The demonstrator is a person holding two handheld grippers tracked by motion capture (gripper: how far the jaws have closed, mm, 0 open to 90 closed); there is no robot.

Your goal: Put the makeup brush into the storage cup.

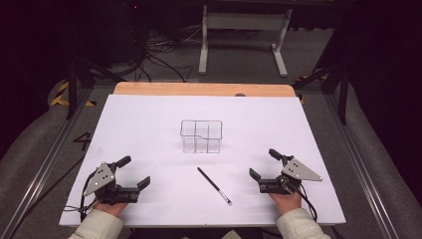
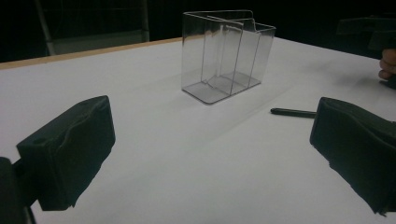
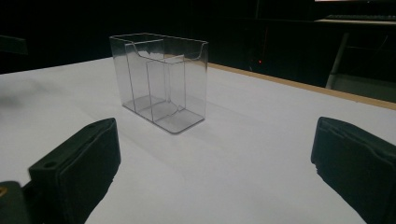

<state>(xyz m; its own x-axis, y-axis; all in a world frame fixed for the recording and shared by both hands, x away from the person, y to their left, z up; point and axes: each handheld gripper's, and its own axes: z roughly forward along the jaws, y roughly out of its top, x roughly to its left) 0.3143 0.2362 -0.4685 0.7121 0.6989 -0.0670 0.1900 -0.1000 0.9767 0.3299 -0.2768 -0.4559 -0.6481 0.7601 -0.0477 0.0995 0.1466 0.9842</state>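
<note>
Both hands rest at the near edge of the bench [image 1: 149, 114], one toward each near corner. Left hand-held gripper [image 1: 133, 172]: jaws wide apart, nothing between them. Right hand-held gripper [image 1: 263, 163]: same, jaws apart and empty.

The pen [image 1: 214, 186] lies flat on the bench between the two, near the middle of the near edge, slanted, with its light tip toward the near edge and right. The clear organizer box [image 1: 201, 136] stands upright at bench centre, behind the pen and well apart from it, with compartments open at the top and empty as far as can be seen.

Likely step: pick up the pen and drop it into the box. Nothing is grasped yet.

Doing it well:
- The right hand-held gripper looks the better pick; the pen's near end points its way.
- Turn the wrist so the jaws straddle the barrel across its width, not along it.
- Come down until the pads nearly touch the bench, since the pen is thin and low.
- Grip near mid-barrel so the pen doesn't swing.
- Tilt the pen toward upright before it goes over the rim; the box is light and could tip or slide if bumped. The left hand-held gripper could steady a wall.
</note>
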